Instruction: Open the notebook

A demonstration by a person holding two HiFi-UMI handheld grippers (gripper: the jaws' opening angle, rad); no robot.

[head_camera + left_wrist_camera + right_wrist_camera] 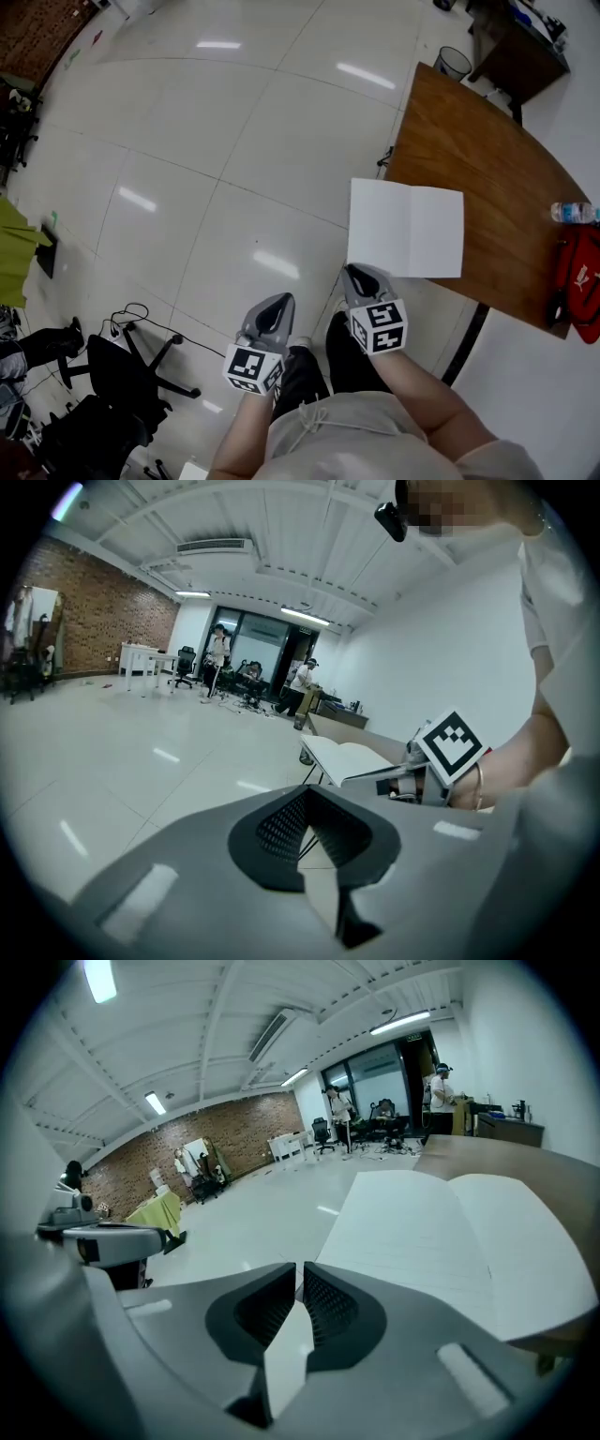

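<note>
The notebook [406, 230] lies open with blank white pages facing up on the brown wooden table [487, 159]. Its left page overhangs the table's left edge. My right gripper [354, 272] hangs just below the notebook's near left corner, jaws shut and empty. In the right gripper view the open notebook [450, 1232] spreads just beyond the right gripper [300, 1274]. My left gripper [281, 300] hovers over the floor, left of the table, shut on nothing. In the left gripper view the notebook [352, 759] shows edge-on past the left gripper [305, 794].
A water bottle [572, 213] and a red bag [583, 281] sit at the table's right edge. A waste bin [453, 63] stands beyond the table's far end. A black office chair [122, 370] is on the floor at lower left. People stand far off [217, 653].
</note>
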